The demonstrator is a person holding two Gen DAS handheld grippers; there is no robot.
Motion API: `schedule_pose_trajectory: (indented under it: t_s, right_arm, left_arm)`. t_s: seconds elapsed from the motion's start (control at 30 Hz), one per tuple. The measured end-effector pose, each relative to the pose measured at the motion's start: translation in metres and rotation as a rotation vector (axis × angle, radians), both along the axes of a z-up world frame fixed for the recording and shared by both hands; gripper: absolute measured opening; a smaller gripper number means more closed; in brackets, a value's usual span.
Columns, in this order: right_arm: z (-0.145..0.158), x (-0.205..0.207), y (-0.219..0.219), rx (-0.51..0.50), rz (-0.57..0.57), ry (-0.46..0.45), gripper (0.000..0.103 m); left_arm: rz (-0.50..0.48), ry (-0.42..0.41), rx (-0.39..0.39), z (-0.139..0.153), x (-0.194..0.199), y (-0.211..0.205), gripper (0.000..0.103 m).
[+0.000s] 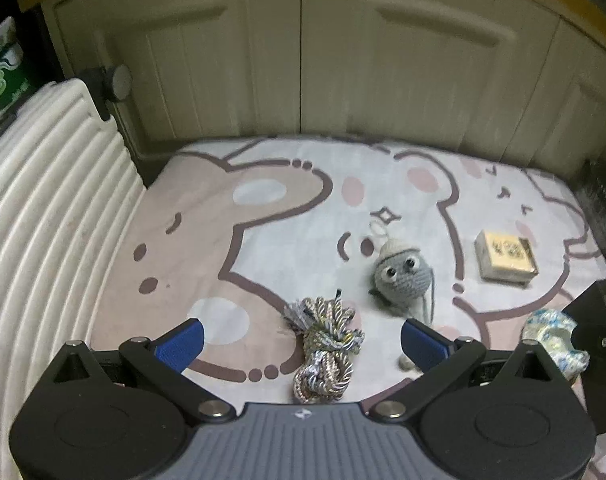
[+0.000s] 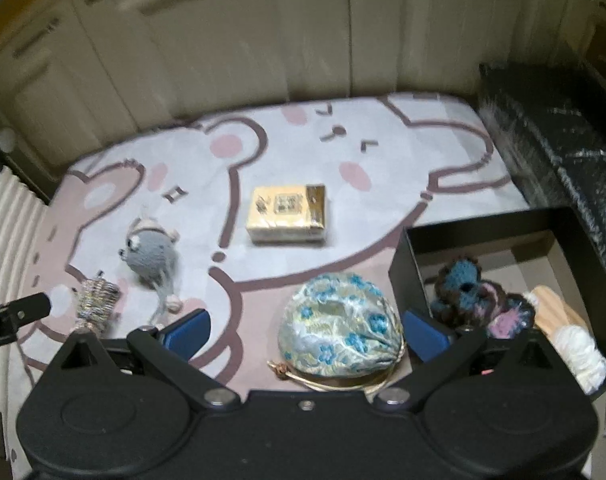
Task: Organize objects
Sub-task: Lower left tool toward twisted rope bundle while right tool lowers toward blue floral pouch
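Note:
A knotted bundle of metallic cord [image 1: 323, 344] lies on the cartoon-bear mat [image 1: 207, 216], between the spread fingers of my left gripper [image 1: 303, 344], which is open. A grey crocheted toy [image 1: 401, 276] and a small yellow box [image 1: 505, 256] rest farther back. In the right wrist view my right gripper [image 2: 307, 330] is open around a blue-flowered brocade pouch [image 2: 337, 324]. The cord bundle [image 2: 97, 300], grey toy [image 2: 151, 254] and yellow box [image 2: 289, 212] show there too. A black open box [image 2: 483, 228] to the right holds a blue-and-pink crocheted piece [image 2: 475, 296] and a wooden item [image 2: 559, 312].
Cream cabinet doors [image 1: 303, 52] stand behind the mat. A white ribbed cushion [image 1: 43, 200] borders it on the left, and a dark textured block [image 2: 555, 144] on the right. The pouch [image 1: 551, 336] and the black box's corner [image 1: 595, 320] appear at the left view's right edge.

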State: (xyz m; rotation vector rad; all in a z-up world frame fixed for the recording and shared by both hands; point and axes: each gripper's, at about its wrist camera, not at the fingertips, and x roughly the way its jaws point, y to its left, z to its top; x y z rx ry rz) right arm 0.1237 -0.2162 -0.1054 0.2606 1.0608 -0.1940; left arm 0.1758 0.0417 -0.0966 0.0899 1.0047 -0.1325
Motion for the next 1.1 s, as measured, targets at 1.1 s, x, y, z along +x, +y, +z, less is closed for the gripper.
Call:
schedule_pose_trajectory:
  t_s: [1.1]
  right_arm:
    - [-0.066,0.050,0.029,0.062,0.060,0.216,0.093]
  left_arm:
    - [-0.026,0.240,-0.098,-0.071,0.037,0.010,0.080]
